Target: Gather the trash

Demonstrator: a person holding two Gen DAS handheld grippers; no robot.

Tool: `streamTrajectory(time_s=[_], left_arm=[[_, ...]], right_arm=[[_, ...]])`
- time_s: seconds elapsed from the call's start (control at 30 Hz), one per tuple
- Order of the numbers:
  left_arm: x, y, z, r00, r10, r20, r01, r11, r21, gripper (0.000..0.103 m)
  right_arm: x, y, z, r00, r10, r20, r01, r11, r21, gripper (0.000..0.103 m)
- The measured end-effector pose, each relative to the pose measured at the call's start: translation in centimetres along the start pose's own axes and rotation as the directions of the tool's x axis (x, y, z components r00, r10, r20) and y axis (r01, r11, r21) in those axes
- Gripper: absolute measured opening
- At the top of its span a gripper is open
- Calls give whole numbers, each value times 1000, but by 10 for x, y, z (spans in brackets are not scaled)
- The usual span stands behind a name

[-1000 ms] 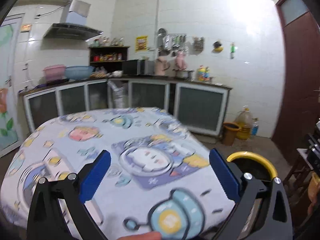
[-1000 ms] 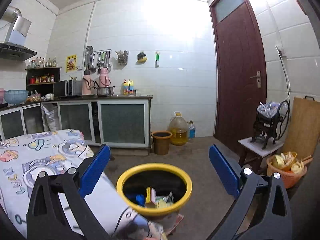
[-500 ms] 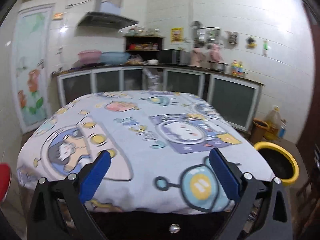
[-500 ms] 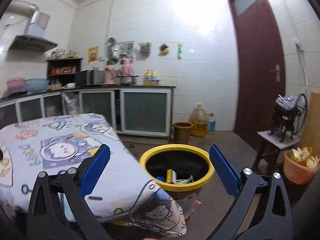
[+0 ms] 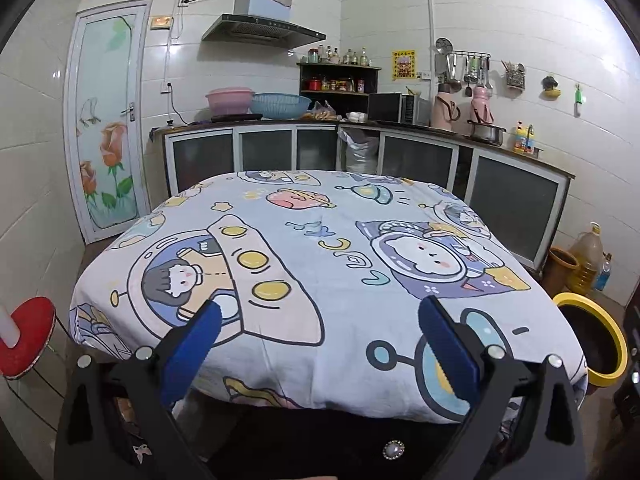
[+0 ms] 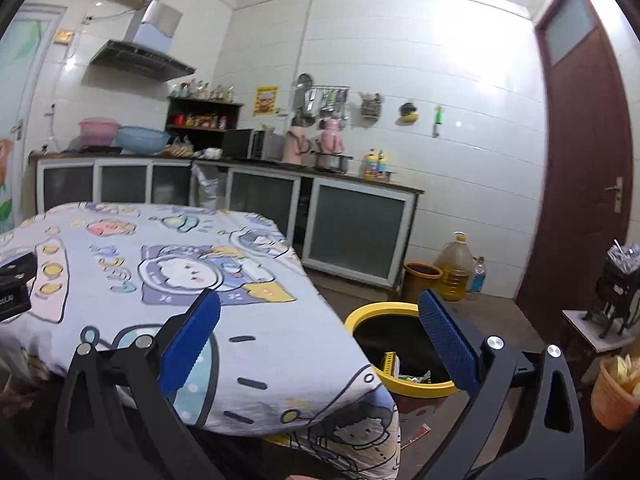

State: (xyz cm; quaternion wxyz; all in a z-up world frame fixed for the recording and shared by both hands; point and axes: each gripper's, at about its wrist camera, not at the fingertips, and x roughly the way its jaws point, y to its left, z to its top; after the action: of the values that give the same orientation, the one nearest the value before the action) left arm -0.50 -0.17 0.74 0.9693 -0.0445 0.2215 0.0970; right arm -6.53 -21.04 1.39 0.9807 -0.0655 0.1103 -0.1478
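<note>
A yellow-rimmed bin (image 6: 390, 310) stands on the floor at the table's right corner, with scraps of trash (image 6: 404, 372) inside; it also shows in the left wrist view (image 5: 608, 336). The table under a cartoon-print cloth (image 5: 320, 248) carries no loose trash that I can see. My left gripper (image 5: 318, 344) is open and empty, held back from the table's near edge. My right gripper (image 6: 318, 340) is open and empty, over the table's right corner, left of the bin. The left gripper's body (image 6: 14, 286) shows at the left edge of the right wrist view.
Kitchen cabinets (image 5: 400, 156) run behind the table. A brown pot (image 6: 422, 278), an oil jug (image 6: 456, 266) and a bottle stand beyond the bin. A red stool (image 5: 26, 336) is at left. A small stand (image 6: 600, 332) and an orange basket (image 6: 614, 394) are at right by the brown door (image 6: 580, 168).
Both grippers have pulled back and swung left, so the whole table now fills the left view. The bin has shifted right in both views. Both grippers stayed open.
</note>
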Motion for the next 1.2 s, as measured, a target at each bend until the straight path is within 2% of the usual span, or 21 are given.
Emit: streamTrajectory(time_s=[0.17, 0.43, 0.67, 1.2], left_arm=[[0, -3, 0, 1000, -3, 5, 3, 1000, 13, 95], [1, -11, -2, 1000, -14, 6, 14, 999, 44, 95], [8, -13, -6, 999, -26, -33, 27, 999, 47, 95], [7, -21, -11, 998, -46, -46, 50, 996, 73, 95]], right_arm=[[0, 2, 3, 1000, 25, 13, -25, 999, 28, 95], [11, -8, -7, 999, 20, -48, -15, 994, 106, 95], [10, -4, -13, 999, 21, -49, -17, 996, 84, 95], [12, -6, -14, 998, 11, -61, -6, 996, 89, 95]])
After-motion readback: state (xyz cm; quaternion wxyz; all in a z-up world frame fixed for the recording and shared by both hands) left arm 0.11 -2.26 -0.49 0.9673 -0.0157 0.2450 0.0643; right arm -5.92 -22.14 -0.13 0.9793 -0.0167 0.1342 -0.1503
